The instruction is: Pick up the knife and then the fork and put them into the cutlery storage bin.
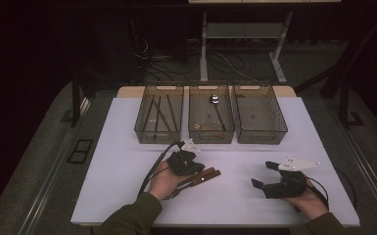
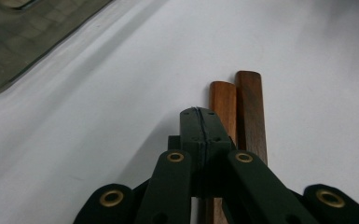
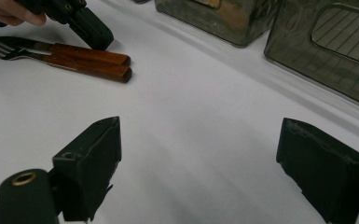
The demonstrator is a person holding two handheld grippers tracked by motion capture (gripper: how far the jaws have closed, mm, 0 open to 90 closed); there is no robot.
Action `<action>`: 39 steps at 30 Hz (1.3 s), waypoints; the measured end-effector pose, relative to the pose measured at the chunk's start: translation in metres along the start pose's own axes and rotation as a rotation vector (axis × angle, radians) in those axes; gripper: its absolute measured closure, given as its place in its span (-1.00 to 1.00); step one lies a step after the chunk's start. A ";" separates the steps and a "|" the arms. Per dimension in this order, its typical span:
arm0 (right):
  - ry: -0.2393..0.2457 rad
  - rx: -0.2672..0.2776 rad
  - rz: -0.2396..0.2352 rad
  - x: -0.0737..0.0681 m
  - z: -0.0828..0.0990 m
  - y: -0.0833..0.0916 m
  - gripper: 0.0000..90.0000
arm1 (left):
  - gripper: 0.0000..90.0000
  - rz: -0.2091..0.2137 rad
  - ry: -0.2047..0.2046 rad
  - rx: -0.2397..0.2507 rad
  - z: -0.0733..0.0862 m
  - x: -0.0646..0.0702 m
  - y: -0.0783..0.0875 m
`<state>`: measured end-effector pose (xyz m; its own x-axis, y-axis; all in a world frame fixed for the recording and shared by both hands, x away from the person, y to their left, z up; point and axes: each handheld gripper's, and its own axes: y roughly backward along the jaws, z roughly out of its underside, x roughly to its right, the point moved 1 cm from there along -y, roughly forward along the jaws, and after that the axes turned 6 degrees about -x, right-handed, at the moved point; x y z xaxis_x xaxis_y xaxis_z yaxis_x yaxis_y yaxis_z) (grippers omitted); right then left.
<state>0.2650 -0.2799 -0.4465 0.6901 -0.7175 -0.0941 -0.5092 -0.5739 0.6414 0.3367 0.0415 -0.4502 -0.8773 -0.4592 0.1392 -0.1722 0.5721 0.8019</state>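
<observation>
**Two wooden-handled pieces under my left tongs**

My left gripper (image 1: 198, 169) has its jaws pressed flat together with nothing between them, its tip hovering just over the near ends of two wooden handles (image 2: 237, 105). The handles are reddish-brown, smooth and slightly glossy, with squared, rounded-off ends, lying side by side and touching on the white table (image 1: 127, 147). From my right gripper view one of them carries a metal fork (image 3: 0, 46) head with plain tines, and small rivets dot the wood; what the other one ends in I cannot make out. They lie left of centre on the near half of the table, well short of the three smoky see-through bins (image 1: 210, 117) along the far side.

My right gripper (image 1: 262, 175) rests to the right, well apart from them, jaws spread wide and holding nothing.

I can read no brand, label or writing on anything.
</observation>
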 end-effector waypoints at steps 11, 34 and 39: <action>-0.001 0.000 0.000 0.000 0.000 0.001 -0.69 | 0.86 0.007 -0.040 0.023 0.001 0.001 0.011; -0.002 -0.006 0.000 0.001 0.001 -0.001 -0.69 | 0.65 0.038 -0.093 0.001 0.033 0.002 0.032; -0.001 -0.007 0.001 0.001 0.001 -0.001 -0.69 | 0.65 0.050 -0.086 -0.020 0.034 0.003 0.029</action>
<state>0.2659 -0.2807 -0.4474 0.6890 -0.7186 -0.0945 -0.5065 -0.5706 0.6465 0.3139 0.0801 -0.4464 -0.9200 -0.3699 0.1292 -0.1195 0.5789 0.8066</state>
